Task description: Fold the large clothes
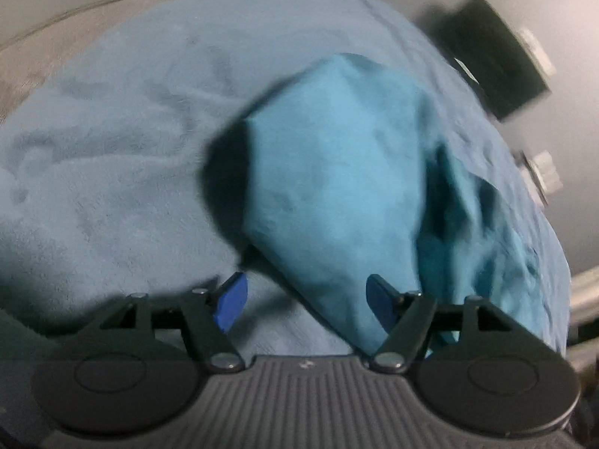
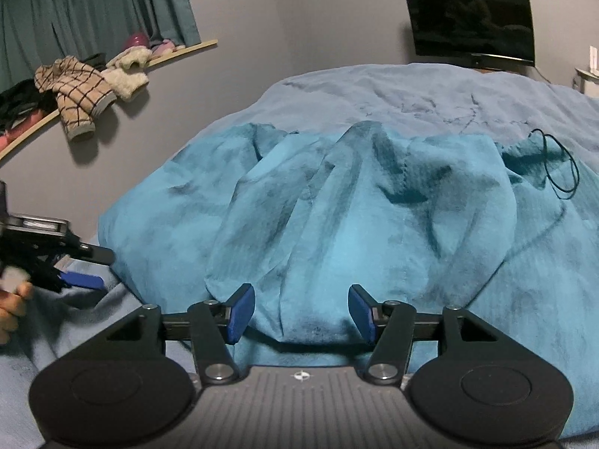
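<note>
Showing no readable writing: teal garment [image 2: 337, 217]

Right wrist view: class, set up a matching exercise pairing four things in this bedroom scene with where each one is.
Things:
1. teal garment
2. checked garment
3. black cable
4. dark screen

Places:
A. against the far wall
B. hanging off the ledge by the curtain
C. bunched in front of the right gripper
D. looped on the bed at right

Pairs: 1-C, 2-B, 3-D, 4-A
</note>
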The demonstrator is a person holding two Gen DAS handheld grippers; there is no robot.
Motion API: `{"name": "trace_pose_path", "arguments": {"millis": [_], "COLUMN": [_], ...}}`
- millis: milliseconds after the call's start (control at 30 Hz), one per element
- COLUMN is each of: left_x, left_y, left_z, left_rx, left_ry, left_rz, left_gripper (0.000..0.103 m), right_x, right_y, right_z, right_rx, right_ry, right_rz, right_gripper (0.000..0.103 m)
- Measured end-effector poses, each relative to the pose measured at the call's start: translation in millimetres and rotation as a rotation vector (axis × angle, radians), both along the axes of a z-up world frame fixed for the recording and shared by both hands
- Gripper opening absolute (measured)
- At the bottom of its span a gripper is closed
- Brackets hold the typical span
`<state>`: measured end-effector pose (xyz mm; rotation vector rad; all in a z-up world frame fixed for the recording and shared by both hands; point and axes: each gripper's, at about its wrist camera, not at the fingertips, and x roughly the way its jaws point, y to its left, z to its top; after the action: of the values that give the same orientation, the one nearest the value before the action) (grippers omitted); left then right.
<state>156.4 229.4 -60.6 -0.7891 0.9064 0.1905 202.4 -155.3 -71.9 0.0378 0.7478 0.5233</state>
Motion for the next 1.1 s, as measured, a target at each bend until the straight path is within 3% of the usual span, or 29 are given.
{"name": "trace_pose_path", "arguments": {"millis": [133, 300, 333, 367, 433, 500, 600, 667, 733, 833, 900, 1000, 1100], "left_x": [12, 30, 32, 33, 31, 29, 29, 32, 36, 31, 24, 16, 15], "left_y": [10, 6, 5, 3, -1, -4, -8, -7, -9, -25, -44, -81, -119], "left_z": [-20, -19, -19, -20, -20, -17, -14, -23, -26, -6, 19, 59, 86], "left_rx": [-0.078, -0.053, -0.050, -0.041, -0.027, -0.012, 0.019, 0.007, -0.013, 0.073, 0.137, 0.220, 0.259], "left_ry": [-0.018, -0.104, -0.116, -0.129, -0.152, -0.178, -0.188, -0.162, -0.164, -0.237, -0.341, -0.488, -0.575], "left_rz": [0.049, 0.027, 0.025, 0.019, 0.013, 0.002, -0.006, 0.015, 0.030, -0.024, -0.091, -0.209, -0.315], "left_gripper": [0.069, 0.068, 0.064, 0.052, 0.041, 0.034, 0.035, 0.040, 0.039, 0.022, 0.011, 0.008, 0.007], "right_x": [-3, -3, -2, 0, 3, 5, 11, 14, 14, 11, 9, 8, 7], "right_y": [-2, 3, 4, 5, 7, 12, 22, 24, 25, 24, 25, 26, 29], "right_z": [2, -1, -1, -2, -3, -4, -14, -25, -33, -38, -41, -45, -50], "right_rx": [0.004, -0.019, -0.020, -0.014, -0.012, -0.024, -0.042, -0.048, -0.044, -0.042, -0.051, -0.061, -0.093], "right_ry": [0.003, 0.005, 0.015, 0.033, 0.057, 0.062, 0.111, 0.140, 0.152, 0.150, 0.148, 0.151, 0.140], "right_rz": [0.003, 0.012, 0.013, 0.016, 0.014, 0.010, 0.000, -0.018, -0.035, -0.046, -0.042, -0.038, -0.023], "right_gripper": [0.060, 0.059, 0.052, 0.038, 0.026, 0.025, 0.022, 0.022, 0.022, 0.022, 0.022, 0.023, 0.024]}}
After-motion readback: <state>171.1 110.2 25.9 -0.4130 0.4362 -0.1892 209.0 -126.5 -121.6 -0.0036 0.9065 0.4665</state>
